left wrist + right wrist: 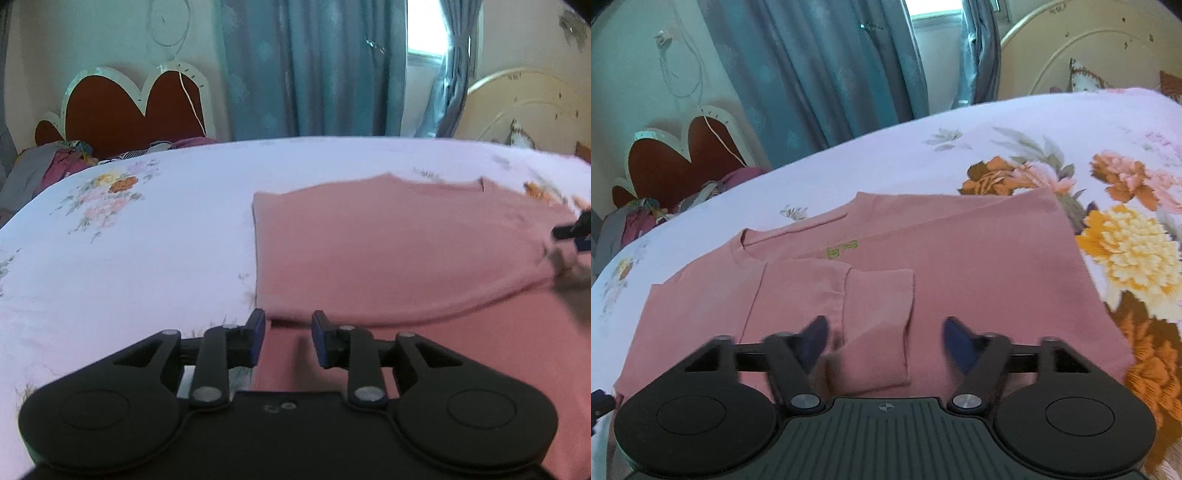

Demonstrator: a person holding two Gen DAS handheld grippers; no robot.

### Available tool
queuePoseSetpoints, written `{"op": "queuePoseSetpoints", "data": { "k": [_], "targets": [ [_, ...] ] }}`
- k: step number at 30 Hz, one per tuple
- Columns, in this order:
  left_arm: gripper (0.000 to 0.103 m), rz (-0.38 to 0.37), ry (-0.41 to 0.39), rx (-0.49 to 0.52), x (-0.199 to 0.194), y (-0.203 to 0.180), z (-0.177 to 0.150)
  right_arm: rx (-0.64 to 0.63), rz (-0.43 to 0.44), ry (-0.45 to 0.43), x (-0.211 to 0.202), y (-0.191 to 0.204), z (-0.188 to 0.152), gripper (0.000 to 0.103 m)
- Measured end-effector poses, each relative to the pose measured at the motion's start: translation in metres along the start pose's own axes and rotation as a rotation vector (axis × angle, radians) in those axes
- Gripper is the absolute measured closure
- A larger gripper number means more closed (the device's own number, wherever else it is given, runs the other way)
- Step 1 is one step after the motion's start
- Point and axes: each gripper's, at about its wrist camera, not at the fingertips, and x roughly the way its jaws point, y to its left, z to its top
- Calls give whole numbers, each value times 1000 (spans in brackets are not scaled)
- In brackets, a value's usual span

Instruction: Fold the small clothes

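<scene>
Sweater [960, 280] lying between parted jaws

Garment: pink knitted cotton sweater [979, 280], lying flat.
Marking: small green outlined letters [842, 249] on its chest, at twelve o'clock from the folded cuff.
Legibility: too small to read with certainty.

You get soft daylight from the bright window [936, 13] between the blue curtains; below it, edges bend and blur.
</scene>
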Motion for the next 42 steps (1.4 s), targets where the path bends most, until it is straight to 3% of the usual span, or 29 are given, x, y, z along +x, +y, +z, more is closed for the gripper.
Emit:
{"op": "queuePoseSetpoints", "data": {
  "k": [7, 9, 12, 14, 19, 22, 27, 28, 30, 32, 42],
  "targets": [
    [72, 11, 43, -127, 56, 16, 43, 38, -15, 18, 32, 2, 14, 42],
    [72, 3, 70, -188, 78, 24, 53, 36, 2, 30, 34, 5, 15, 74],
    [72, 2, 103, -256, 110, 33, 64, 2, -3, 30, 34, 11, 13, 79],
    [72, -14, 113, -274, 126, 35, 70, -19, 5, 24, 31, 14, 12, 97],
    [70, -23, 104, -273, 148, 34, 78, -137, -59, -100, 11, 21, 7, 97],
    [68, -15, 90, -278, 154, 34, 81, -125, -89, -27, 27, 12, 1, 97],
    [68, 16, 71, -262, 158, 33, 83, -146, -100, -41, 26, 15, 2, 96],
    [68, 18, 71, -260, 158, 33, 84, -128, -100, -54, 23, 12, 4, 95],
    [68, 24, 72, -252, 157, 30, 85, -124, -119, -105, 14, 14, 9, 76],
    [68, 32, 72, -236, 156, 27, 86, -147, -115, -131, 7, 16, 12, 70],
    [69, 46, 64, -195, 143, 16, 90, -240, -61, -110, 18, 54, 15, 70]
  ]
}}
